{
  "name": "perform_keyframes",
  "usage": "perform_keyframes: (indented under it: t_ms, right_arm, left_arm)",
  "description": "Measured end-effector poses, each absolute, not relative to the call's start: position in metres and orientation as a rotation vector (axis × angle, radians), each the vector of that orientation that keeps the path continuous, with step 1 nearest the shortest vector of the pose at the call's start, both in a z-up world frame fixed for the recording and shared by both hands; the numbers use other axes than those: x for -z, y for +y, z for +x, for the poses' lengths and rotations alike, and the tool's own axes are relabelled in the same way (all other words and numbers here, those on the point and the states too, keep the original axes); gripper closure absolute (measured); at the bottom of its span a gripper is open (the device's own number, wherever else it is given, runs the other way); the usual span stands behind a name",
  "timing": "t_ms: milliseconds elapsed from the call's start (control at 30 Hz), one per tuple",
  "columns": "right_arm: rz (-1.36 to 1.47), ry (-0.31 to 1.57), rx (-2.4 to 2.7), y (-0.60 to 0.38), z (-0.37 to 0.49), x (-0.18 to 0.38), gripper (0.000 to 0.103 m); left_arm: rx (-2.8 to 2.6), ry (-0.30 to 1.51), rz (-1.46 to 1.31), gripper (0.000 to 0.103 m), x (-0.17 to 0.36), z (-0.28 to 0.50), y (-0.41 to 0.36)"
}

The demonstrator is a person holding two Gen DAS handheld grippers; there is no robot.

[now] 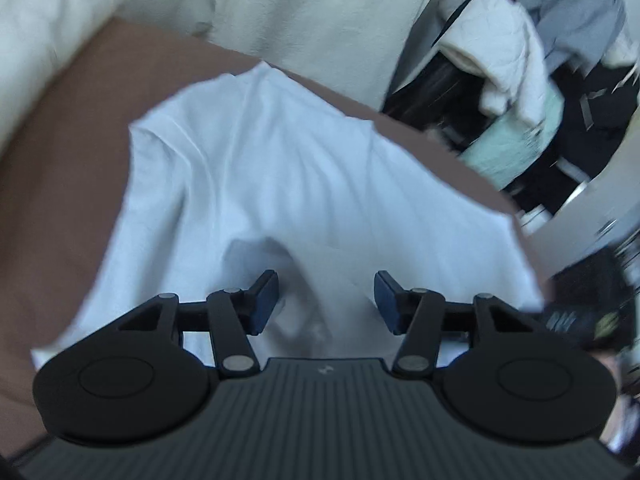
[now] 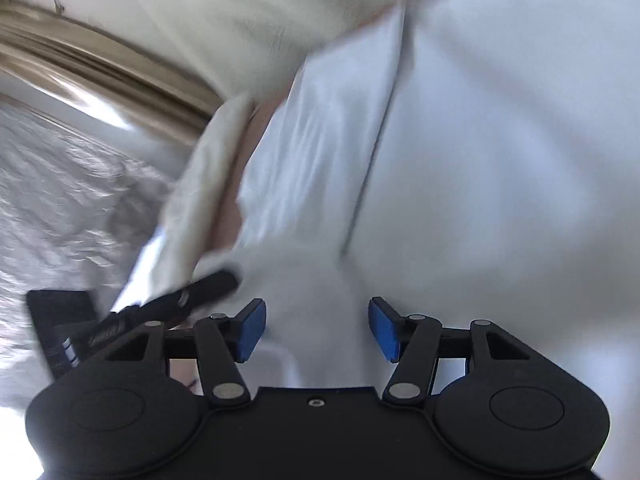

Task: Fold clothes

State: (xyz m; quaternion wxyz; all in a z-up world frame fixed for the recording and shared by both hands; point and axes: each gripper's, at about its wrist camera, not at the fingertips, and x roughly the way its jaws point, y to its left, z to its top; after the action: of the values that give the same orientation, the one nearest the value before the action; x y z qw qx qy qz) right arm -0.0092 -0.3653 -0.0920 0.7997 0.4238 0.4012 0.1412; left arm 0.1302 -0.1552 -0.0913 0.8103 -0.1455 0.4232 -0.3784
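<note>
A pale blue-white garment [image 1: 288, 184] lies spread and creased on a brown bed sheet [image 1: 60, 184]. My left gripper [image 1: 326, 304] is open, its blue pads apart, just above a raised fold of the garment at its near edge. In the right wrist view the same garment [image 2: 480, 160] fills the right side, with a long straight fold line down its middle. My right gripper [image 2: 317, 328] is open close over the cloth and holds nothing. The other gripper's black finger [image 2: 192, 292] shows at the left of it.
A white pillow [image 1: 44, 36] lies at the far left and a cream duvet [image 1: 304, 8] along the back. A heap of clothes [image 1: 532, 80] lies off the bed at the right. Crumpled white bedding [image 2: 60, 208] and a wooden rail [image 2: 100, 72] lie left.
</note>
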Motion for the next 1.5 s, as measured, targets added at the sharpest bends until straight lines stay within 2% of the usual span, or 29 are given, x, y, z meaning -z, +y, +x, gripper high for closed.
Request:
perform_keyframes:
  t_ms: [67,200,233,400,500,533,600,700,900,1000,1100,1167,1233,1300,1367,1500]
  right_arm:
    - [0.903,0.874,-0.369,-0.354,-0.011,0.096,0.041]
    - [0.731,0.822,-0.493,-0.332,-0.021,0.073,0.044]
    - [0.670,0.819,-0.530,-0.325,-0.025,0.065,0.048]
    - [0.303,0.745,-0.718,-0.274,-0.054,0.034,0.048]
    - [0.199,0.841,-0.873,-0.253,-0.062,0.033,0.046]
    - [0.164,0.873,-0.925,-0.247,-0.065,0.033,0.042]
    - [0.097,0.948,-0.939,-0.232,-0.060,0.043,0.042]
    - [0.059,0.953,-0.921,-0.215,-0.041,0.048,0.041]
    - [0.286,0.891,-0.899,-0.247,-0.041,0.037,0.041]
    - [0.488,0.939,-0.891,-0.254,-0.026,0.052,0.039]
    - [0.505,0.944,-0.856,-0.241,-0.023,0.057,0.040]
    - [0.473,0.887,-0.831,-0.236,-0.028,0.056,0.048]
    - [0.529,0.786,-0.850,-0.248,-0.031,0.050,0.048]
    - [0.652,0.681,-0.887,-0.266,-0.033,0.043,0.046]
    - [0.763,0.643,-0.908,-0.284,-0.029,0.037,0.034]
    - [0.938,0.588,-0.892,-0.307,-0.030,0.041,0.031]
  left_arm:
    - [0.822,0.894,-0.286,0.088,0.090,0.129,-0.154]
    - [0.892,0.884,-0.259,0.097,0.086,0.124,-0.142]
    - [0.899,0.883,-0.247,0.097,0.084,0.122,-0.138]
    - [0.806,0.962,-0.204,0.097,0.074,0.096,-0.108]
    - [0.691,1.067,-0.130,0.097,0.081,0.072,-0.094]
    - [0.666,1.104,-0.152,0.097,0.088,0.067,-0.086]
    - [0.623,1.171,-0.208,0.097,0.101,0.064,-0.074]
    - [0.619,1.165,-0.249,0.097,0.103,0.071,-0.070]
    - [0.647,1.074,-0.276,0.096,0.097,0.078,-0.075]
    - [0.642,1.031,-0.296,0.094,0.096,0.086,-0.076]
    - [0.740,0.963,-0.388,0.100,0.087,0.088,-0.074]
    - [0.831,0.895,-0.432,0.100,0.074,0.082,-0.074]
    - [0.920,0.824,-0.447,0.100,0.060,0.071,-0.075]
    - [0.973,0.762,-0.431,0.100,0.048,0.061,-0.076]
    - [1.016,0.714,-0.434,0.100,0.042,0.055,-0.076]
    - [1.118,0.626,-0.447,0.100,0.029,0.046,-0.079]
